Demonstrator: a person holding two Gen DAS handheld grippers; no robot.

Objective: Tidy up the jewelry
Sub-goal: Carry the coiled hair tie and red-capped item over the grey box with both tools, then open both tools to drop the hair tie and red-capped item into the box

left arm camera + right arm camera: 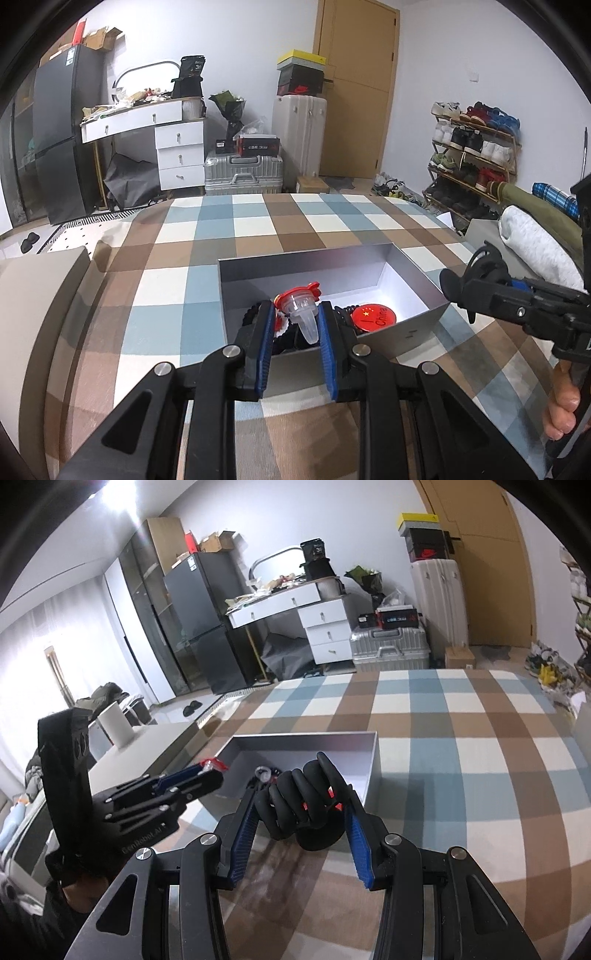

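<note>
Left tongs (295,317) around red-capped clip (301,308).

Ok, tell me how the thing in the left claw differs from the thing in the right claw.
The left claw pinches a small clear plastic piece with a red cap; the right claw holds a bulkier black coiled item. The clear piece is see-through and rigid-looking, the coiled item opaque and looped. The left claw's jaws stand narrower than the right's. Both are held above the checked cloth near the grey box.

We could not make out the dark items in the grey box (413,325), half hidden behind the left gripper (295,314).
</note>
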